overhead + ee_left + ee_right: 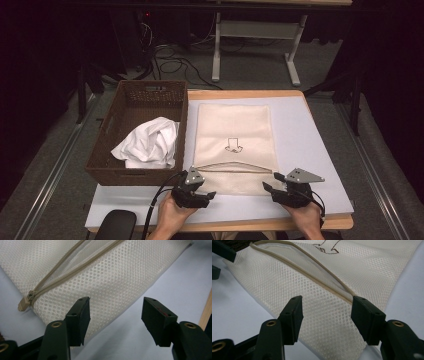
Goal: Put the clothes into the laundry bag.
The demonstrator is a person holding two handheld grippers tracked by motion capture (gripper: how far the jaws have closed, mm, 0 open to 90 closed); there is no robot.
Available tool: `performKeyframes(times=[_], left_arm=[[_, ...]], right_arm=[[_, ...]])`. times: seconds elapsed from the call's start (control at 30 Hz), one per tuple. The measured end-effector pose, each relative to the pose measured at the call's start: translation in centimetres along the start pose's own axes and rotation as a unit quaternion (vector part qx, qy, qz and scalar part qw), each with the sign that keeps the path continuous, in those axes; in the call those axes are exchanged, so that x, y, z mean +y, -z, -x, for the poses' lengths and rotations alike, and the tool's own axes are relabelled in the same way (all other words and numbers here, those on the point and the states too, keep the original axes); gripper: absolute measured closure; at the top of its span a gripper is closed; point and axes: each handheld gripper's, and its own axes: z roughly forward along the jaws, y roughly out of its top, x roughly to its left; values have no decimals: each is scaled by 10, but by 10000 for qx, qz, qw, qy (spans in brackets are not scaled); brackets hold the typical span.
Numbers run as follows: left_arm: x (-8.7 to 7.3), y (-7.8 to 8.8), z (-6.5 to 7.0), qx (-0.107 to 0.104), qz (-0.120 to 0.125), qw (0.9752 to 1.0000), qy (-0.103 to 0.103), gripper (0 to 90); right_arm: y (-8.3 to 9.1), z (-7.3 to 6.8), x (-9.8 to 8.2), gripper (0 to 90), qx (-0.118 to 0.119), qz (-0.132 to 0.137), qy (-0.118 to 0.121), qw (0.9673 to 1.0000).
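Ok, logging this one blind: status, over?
Both grippers, left and right, open, empty, at near edge of mesh laundry bag. Zipper open. White cloth in basket. Nothing in the way.

No readable words, brands or numbers are showing anywhere. The one sign is a small black-outlined drawing, shape unclear, sitting on the cream mesh zippered laundry bag (234, 145) that is lying on the counter (310, 150).
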Motion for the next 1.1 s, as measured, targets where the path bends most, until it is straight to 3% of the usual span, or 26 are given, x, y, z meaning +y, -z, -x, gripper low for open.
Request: performKeyframes(times=[1.1], left_arm=[[16, 4, 15, -242, -77, 9991, -336, 396]], right_arm=[[1, 0, 1, 449, 20, -24, 49, 10000]])
